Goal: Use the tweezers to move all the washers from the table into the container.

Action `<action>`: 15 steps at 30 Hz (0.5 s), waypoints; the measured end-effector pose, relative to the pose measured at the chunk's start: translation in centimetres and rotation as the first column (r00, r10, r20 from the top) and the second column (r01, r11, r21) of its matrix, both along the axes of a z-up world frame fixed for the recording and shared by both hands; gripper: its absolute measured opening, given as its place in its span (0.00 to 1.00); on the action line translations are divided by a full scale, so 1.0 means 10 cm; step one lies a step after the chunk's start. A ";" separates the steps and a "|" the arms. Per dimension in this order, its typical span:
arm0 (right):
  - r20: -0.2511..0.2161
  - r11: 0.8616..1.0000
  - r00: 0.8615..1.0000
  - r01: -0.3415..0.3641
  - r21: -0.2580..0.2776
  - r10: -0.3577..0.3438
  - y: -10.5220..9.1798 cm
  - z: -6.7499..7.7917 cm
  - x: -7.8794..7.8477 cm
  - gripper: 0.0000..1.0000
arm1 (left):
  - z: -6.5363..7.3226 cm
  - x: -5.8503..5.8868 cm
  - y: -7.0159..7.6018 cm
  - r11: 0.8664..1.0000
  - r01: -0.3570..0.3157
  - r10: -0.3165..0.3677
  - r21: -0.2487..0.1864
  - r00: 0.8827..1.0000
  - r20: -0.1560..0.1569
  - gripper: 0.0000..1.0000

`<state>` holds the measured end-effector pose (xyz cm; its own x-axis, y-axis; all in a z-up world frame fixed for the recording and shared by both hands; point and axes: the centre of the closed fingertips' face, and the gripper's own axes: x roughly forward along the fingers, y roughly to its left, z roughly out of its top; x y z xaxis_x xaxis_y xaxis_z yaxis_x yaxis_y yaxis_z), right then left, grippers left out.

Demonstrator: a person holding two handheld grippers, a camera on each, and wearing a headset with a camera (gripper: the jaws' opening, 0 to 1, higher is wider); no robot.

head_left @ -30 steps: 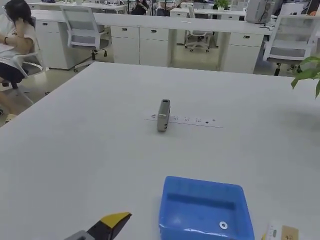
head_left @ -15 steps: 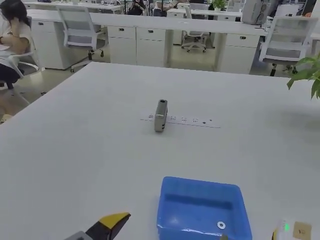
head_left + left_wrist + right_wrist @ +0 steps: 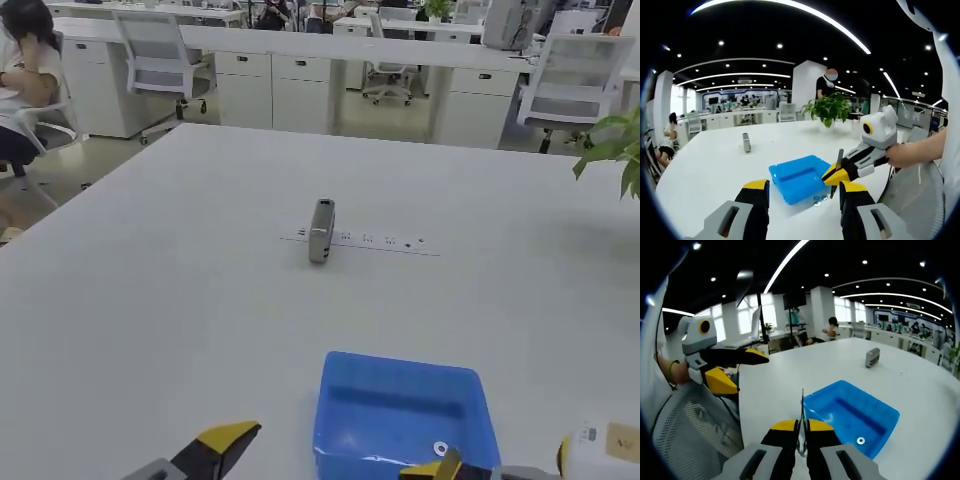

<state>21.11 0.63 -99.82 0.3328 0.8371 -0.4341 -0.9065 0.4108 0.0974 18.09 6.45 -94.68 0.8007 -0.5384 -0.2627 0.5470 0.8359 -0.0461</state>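
Blue container [image 3: 395, 405], one washer [image 3: 441, 449] lodged inside, tweezers [image 3: 802, 400] clamped in right gripper [image 3: 801, 426] just beside container, left gripper [image 3: 805, 187] spread wide, nothing held.

Table [image 3: 150, 300] is carrying 1 blue container [image 3: 400, 400] at lower mid, w/ 1 washer [image 3: 441, 449] lying inside. 1 grey box [image 3: 321, 230] is sitting at centre. 2 grippers are showing: left gripper [image 3: 805, 186], right gripper [image 3: 802, 426], plus 1 pr of tweezers [image 3: 802, 407].
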 end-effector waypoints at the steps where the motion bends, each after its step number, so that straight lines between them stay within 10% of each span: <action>1: 0.001 1.000 1.000 0.000 0.002 0.000 0.00 0.02 0.01 0.02 | 0.00 0.00 0.00 1.000 -0.001 0.001 0.001 1.000 0.001 0.55; 15: -0.025 0.996 0.999 0.033 0.088 -0.031 -0.03 0.28 0.15 0.02 | 0.01 0.00 0.00 1.000 0.000 0.000 -0.004 1.000 0.002 0.56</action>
<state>22.60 0.33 -97.00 0.3504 0.8616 -0.3673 -0.8902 0.4283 0.1554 18.07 6.43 -94.57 0.8009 -0.5398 -0.2590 0.5475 0.8354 -0.0482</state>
